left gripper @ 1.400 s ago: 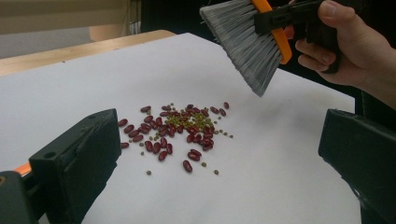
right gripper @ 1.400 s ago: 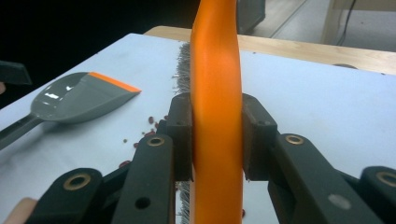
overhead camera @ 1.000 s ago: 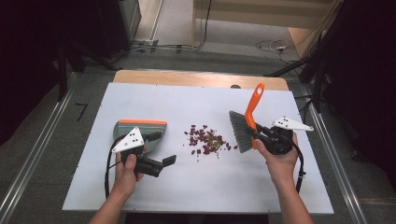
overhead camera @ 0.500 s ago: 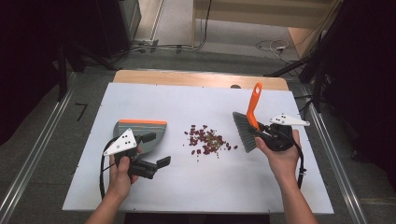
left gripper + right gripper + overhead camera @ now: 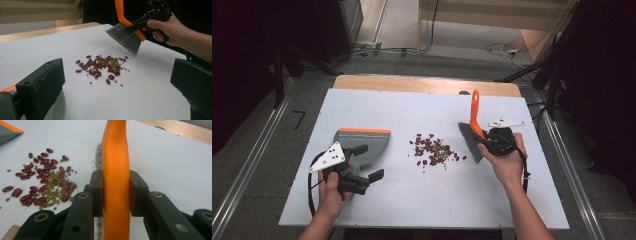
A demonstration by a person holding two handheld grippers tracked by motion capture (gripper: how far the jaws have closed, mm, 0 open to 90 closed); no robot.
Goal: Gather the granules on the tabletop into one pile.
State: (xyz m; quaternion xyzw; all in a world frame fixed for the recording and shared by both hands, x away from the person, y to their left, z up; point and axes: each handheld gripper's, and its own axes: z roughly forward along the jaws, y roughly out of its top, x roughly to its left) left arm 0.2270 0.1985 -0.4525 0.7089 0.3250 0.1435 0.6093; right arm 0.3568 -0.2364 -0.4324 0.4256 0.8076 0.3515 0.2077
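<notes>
A heap of red and green beans [image 5: 434, 150] lies mid-table, also seen in the left gripper view [image 5: 102, 66] and the right gripper view [image 5: 45, 180]. My right gripper [image 5: 487, 142] is shut on the orange handle [image 5: 116, 170] of a hand brush [image 5: 469, 140]. The grey bristles [image 5: 125, 37] hang just right of the heap, angled toward it. A grey dustpan [image 5: 362, 140] with an orange edge lies flat to the heap's left. My left gripper [image 5: 369, 162] is open and holds nothing. It hovers at the dustpan's near side, jaws toward the beans [image 5: 118, 82].
The white table top [image 5: 412, 200] has free room near its front edge and at the back. A wooden strip [image 5: 422, 84] runs along the far edge. Metal rails [image 5: 564, 165] flank the table, and cables [image 5: 402, 49] lie on the floor beyond.
My left gripper has drifted left and toward the near edge, away from the dustpan's middle. The brush handle has tipped more upright in the right gripper. The beans have not moved.
</notes>
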